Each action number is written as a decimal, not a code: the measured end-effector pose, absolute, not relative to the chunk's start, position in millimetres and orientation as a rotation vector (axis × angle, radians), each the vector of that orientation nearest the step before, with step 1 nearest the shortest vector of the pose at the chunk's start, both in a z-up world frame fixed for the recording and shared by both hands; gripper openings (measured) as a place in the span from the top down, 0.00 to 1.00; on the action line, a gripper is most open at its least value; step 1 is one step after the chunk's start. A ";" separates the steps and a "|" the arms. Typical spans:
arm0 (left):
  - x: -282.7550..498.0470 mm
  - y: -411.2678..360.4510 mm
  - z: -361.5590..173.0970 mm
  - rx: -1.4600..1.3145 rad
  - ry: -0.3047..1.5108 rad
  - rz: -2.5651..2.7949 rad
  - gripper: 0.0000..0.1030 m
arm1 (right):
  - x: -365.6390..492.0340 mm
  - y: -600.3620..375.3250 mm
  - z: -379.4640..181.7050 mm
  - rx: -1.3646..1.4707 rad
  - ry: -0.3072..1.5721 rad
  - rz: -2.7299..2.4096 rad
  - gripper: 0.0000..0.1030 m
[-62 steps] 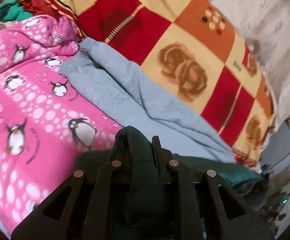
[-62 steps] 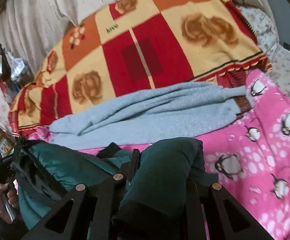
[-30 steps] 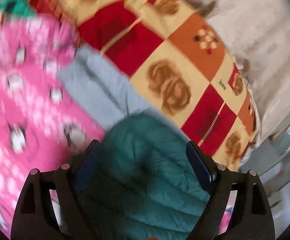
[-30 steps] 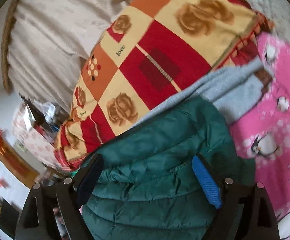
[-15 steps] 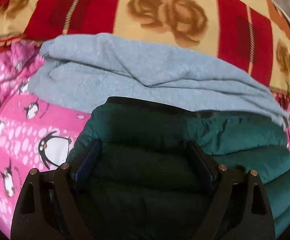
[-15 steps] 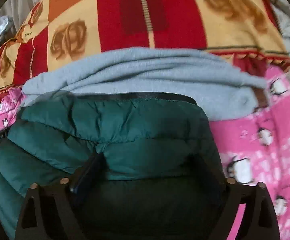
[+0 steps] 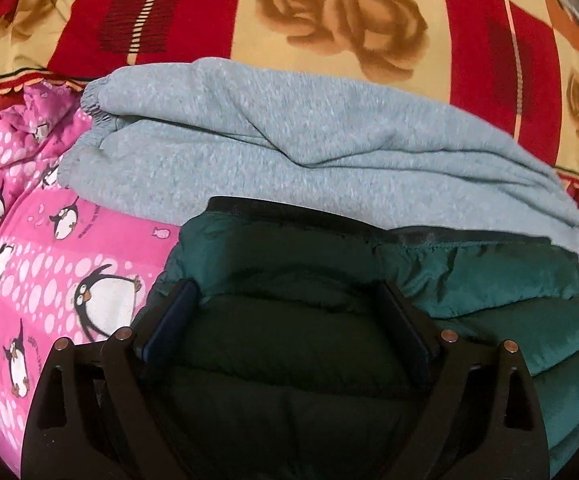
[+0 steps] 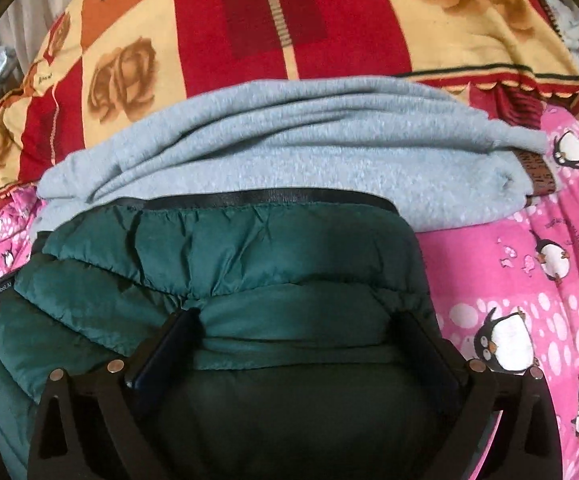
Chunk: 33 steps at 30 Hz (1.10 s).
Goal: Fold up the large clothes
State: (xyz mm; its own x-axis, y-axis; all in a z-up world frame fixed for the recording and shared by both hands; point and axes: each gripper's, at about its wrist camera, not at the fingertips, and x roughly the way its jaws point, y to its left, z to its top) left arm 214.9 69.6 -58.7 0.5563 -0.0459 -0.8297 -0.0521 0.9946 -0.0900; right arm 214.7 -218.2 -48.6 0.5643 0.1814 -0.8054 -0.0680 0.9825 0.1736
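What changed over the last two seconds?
Both let go: the left hand-held gripper and right hand-held gripper, earlier clamped on bunched fabric, now stand open over the green puffer jacket, laid folded against the grey sweatshirt. Sweatshirt, pink penguin sheet and rose blanket unchanged.

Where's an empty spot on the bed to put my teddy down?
Bare pink penguin-print sheet shows right of the dark green puffer jacket and left of it. The middle is crowded: folded grey sweatshirt, then the red-and-yellow rose blanket.
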 end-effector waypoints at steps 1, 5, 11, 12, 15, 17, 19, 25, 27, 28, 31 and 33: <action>209.3 74.1 -48.7 -0.135 0.956 -0.003 0.11 | 211.1 -220.5 -41.9 0.133 0.940 0.145 0.06; 166.2 103.3 7.4 -0.262 0.769 -0.057 0.12 | 167.1 -255.9 8.3 0.275 0.736 0.184 0.13; 81.0 151.3 24.4 -0.281 0.680 -0.169 0.11 | 89.5 -321.1 4.0 0.516 0.676 0.224 0.13; 68.3 157.7 16.2 -0.299 0.691 -0.177 0.11 | 78.7 -324.8 -4.7 0.541 0.689 0.234 0.13; 31.0 180.3 -14.8 -0.376 0.701 -0.190 0.11 | 47.5 -323.2 -33.4 0.594 0.750 0.244 0.13; 17.4 185.2 -31.7 -0.438 0.744 -0.190 0.11 | 26.7 -317.5 -52.3 0.650 0.779 0.258 0.13; 8.9 182.5 -38.4 -0.436 0.758 -0.193 0.11 | 17.5 -312.5 -68.6 0.743 0.810 0.295 0.13; 4.1 182.4 -54.5 -0.502 0.781 -0.195 0.11 | 9.3 -292.8 -78.3 0.852 0.820 0.399 0.06; 12.9 168.6 -71.0 -0.526 0.885 -0.296 0.11 | 10.7 -286.5 -78.7 0.837 0.829 0.418 0.06; 14.0 163.0 -74.1 -0.517 0.895 -0.309 0.11 | 12.4 -284.1 -78.4 0.821 0.828 0.419 0.06; 15.8 159.1 -63.1 -0.480 0.823 -0.315 0.22 | 21.1 -277.3 -75.6 0.766 0.803 0.421 0.32; 20.2 158.7 -60.1 -0.500 0.802 -0.324 0.35 | 33.2 -274.7 -76.1 0.751 0.779 0.427 0.42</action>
